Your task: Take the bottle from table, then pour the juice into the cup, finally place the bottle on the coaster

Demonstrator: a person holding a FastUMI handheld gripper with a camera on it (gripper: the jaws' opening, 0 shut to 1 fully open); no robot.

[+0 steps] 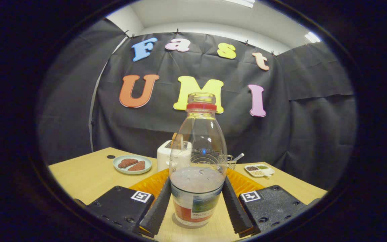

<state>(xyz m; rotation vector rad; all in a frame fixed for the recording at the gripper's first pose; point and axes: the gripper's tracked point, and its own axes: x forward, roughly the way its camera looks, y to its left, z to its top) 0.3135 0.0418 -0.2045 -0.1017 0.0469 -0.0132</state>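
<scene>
Just behind bottle (197, 174), toaster (166, 155), gripper (197, 210) flanking

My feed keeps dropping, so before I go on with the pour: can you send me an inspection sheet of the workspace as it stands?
Surface: light wooden table, with an orange mat lying behind the bottle.
Job's things: clear bottle, upright on the table, cap off, part full of liquid. Cup and coaster: cannot tell them apart from the things behind the bottle.
Clutter: plate with two brown pieces, white toaster, small divided tray, wire basket.
Gripper: gripper with a finger on each side of the bottle's lower part; contact not certain.
Cables: nothing seen.
Surroundings: black cloth wall, white ceiling with lights.
</scene>
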